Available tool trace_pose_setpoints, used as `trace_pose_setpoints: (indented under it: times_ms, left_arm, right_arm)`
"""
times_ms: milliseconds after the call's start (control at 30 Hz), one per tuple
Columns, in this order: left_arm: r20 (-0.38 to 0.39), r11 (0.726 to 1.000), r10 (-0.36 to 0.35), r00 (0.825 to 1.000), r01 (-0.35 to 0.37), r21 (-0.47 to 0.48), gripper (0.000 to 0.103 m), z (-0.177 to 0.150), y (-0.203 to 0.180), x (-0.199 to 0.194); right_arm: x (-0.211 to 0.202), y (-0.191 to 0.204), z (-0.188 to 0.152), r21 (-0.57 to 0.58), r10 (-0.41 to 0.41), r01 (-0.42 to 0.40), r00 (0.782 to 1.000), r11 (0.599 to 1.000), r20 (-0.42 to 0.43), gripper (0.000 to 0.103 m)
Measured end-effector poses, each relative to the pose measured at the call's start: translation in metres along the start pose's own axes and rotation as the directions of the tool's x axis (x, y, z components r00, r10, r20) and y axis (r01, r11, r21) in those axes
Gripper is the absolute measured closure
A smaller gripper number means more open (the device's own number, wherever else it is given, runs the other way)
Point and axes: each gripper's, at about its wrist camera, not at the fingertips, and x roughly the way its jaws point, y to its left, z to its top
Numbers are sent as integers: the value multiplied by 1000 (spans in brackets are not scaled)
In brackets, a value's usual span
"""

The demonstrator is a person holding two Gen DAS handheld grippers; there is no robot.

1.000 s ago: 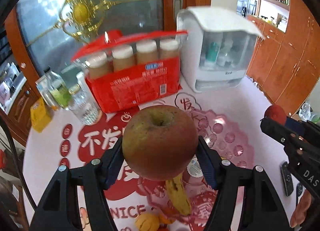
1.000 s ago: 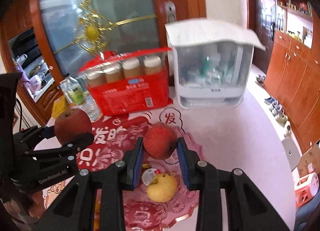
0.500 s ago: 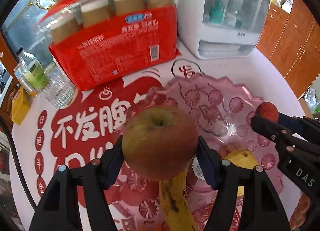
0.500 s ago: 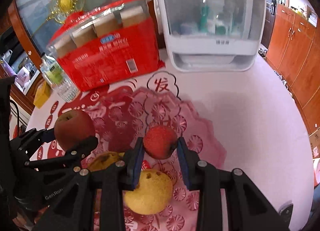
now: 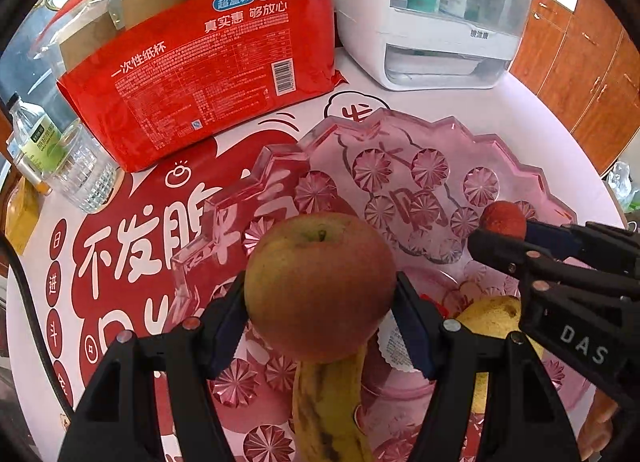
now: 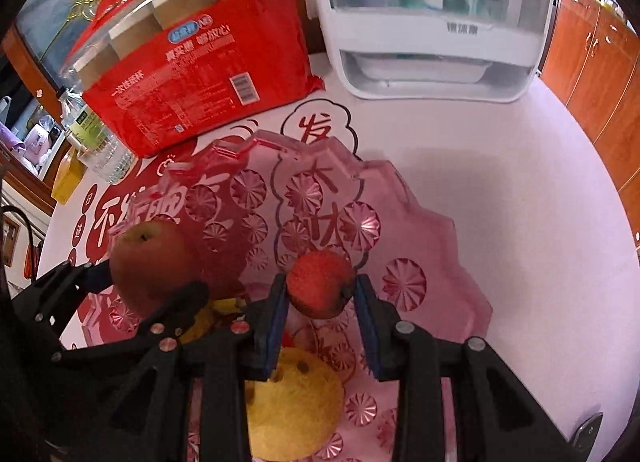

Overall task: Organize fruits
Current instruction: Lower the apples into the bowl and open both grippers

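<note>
My left gripper (image 5: 320, 302) is shut on a large red-green apple (image 5: 320, 286), held over the near left part of the pink glass fruit plate (image 5: 460, 134). The apple also shows in the right wrist view (image 6: 150, 266). My right gripper (image 6: 320, 294) is shut on a small red fruit (image 6: 320, 282), held over the plate (image 6: 420, 222); this fruit shows in the left wrist view (image 5: 503, 219) too. A yellow pear (image 6: 292, 410) and a banana (image 5: 328, 410) lie in the plate below the grippers.
A red pack of paper cups (image 5: 200, 62) stands behind the plate. A white cabinet appliance (image 5: 440, 14) is at the back right. A bottle (image 5: 36, 134) and a glass (image 5: 84, 178) stand at the left. Wooden cupboards (image 5: 580, 62) lie beyond the table's right edge.
Both grippers have moved forward and down toward the plate with their fruits still held. The plate and the cup pack look larger and nearer.
</note>
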Motion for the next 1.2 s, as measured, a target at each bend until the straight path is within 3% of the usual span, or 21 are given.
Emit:
trace_pose_setpoints:
  times_ms: [233,400,567,767,1200]
  left_arm:
    - [4,1000,-29,1000,29,-2,36,1,0,1]
    - [23,998,-55,998,54,15,22,2,-8,-9]
    - [34,999,-32,999,31,13,9,3,-9,-18]
    - [33,1000,-12,999,11,28,6,-2,-9,-22]
    - [37,999,25,999,-25,20,6,-11,3,-42]
  right_arm:
    - [5,-2,1,22,26,-26,1000,999,-13,69]
    - [4,-4,2,37,37,-36,999,999,-13,64]
    - [1,-11,1,58,41,-41,999,997,-6,58]
    - [-1,-11,-2,47,19,-19,1000,999,1,52]
    - [-18,-4,-13,34,44,-45,999,998,24,52]
